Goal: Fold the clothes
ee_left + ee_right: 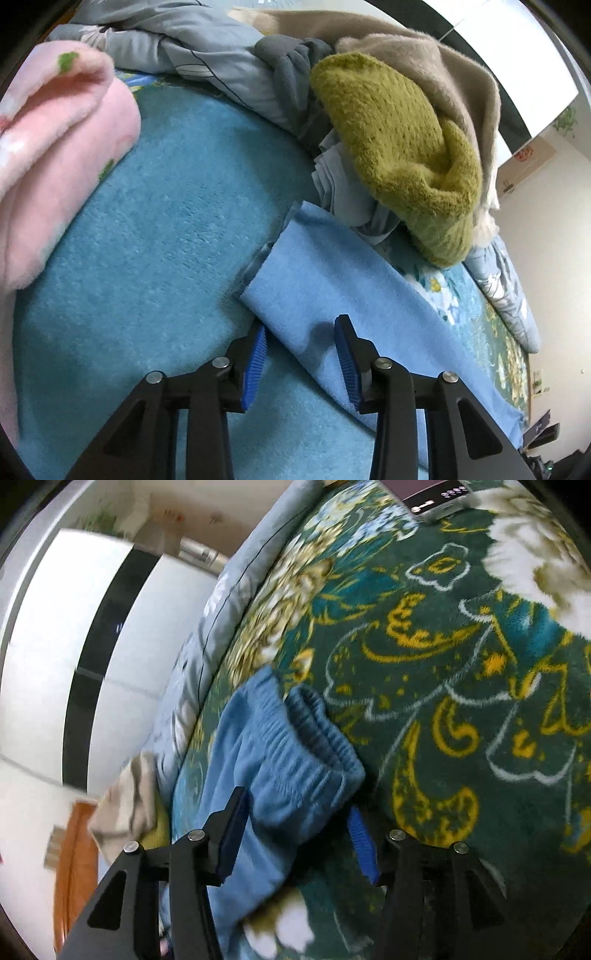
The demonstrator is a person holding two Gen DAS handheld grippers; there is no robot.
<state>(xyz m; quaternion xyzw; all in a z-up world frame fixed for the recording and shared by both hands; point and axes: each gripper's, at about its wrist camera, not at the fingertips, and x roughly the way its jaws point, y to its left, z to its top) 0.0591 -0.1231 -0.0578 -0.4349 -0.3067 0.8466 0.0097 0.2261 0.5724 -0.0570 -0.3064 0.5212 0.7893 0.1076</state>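
Observation:
Light blue fleece trousers (332,280) lie on the bed, leg end in the left wrist view, elastic waistband (295,746) in the right wrist view. My left gripper (301,354) is open, its blue pads (255,365) on either side of the leg's edge, one finger over the cloth. My right gripper (295,834) is open around the waistband corner, with the cloth between its fingers (360,842).
A folded pink fleece (55,155) lies at the left. An olive knit (402,147), a beige garment (443,62) and grey clothes (221,55) are piled at the back. A teal blanket (155,229) and a green patterned blanket (461,686) cover the bed. A wardrobe (55,646) stands beyond.

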